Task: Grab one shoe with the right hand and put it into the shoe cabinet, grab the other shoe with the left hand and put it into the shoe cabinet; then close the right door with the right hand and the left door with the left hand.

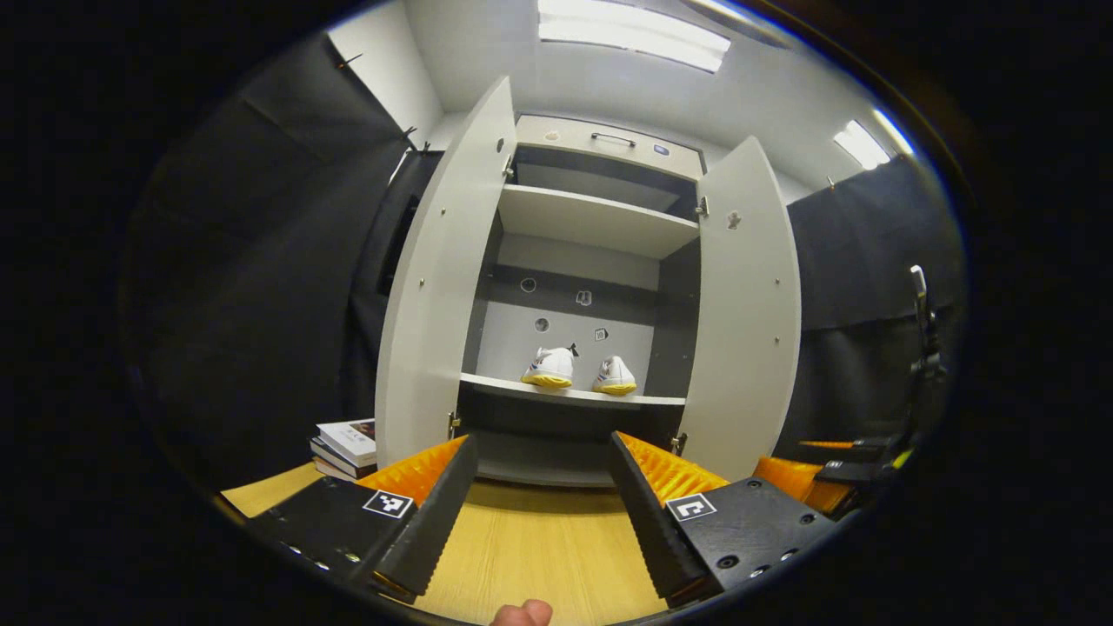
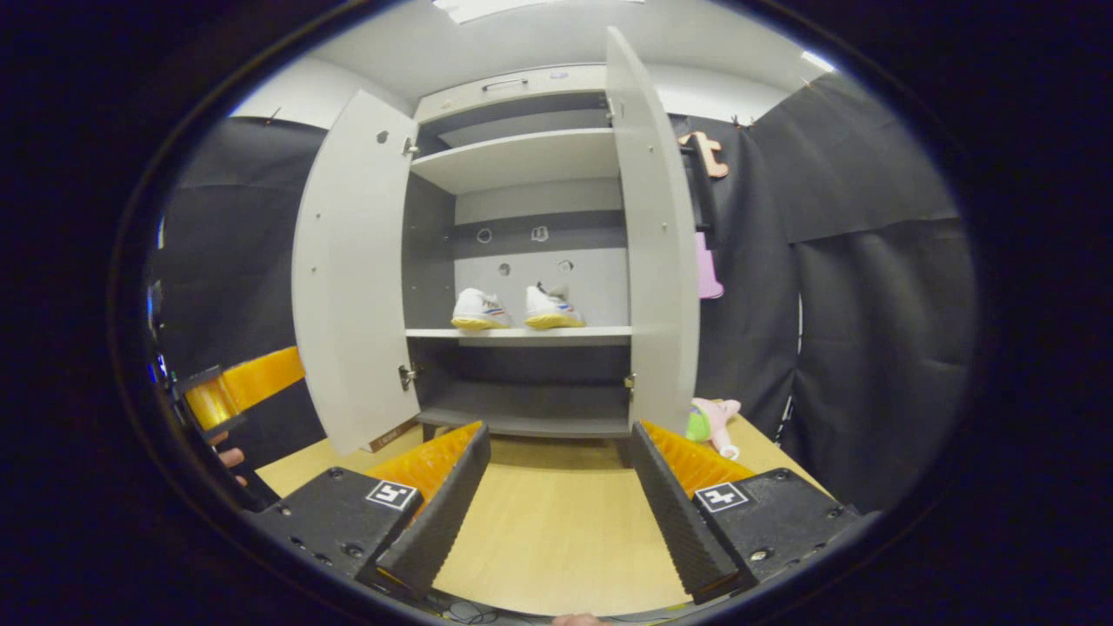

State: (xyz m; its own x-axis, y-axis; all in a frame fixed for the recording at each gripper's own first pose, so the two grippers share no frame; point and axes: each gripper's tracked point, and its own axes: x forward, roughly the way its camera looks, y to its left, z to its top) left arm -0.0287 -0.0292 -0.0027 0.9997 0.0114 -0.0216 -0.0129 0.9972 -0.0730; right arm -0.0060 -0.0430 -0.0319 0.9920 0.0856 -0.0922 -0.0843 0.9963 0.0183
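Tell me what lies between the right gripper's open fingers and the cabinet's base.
In the right gripper view, just bare wooden tabletop runs from the right gripper to the shoe cabinet; the plush toy sits off beside the right door.

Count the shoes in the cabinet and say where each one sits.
2. Both are on the middle shelf: one shoe on the left side in the left gripper view, the other shoe just to its right, apart from it. None show on the other shelves.

white shoes [image 1: 578, 369], yellow soles, grey cabinet [image 1: 435, 287]
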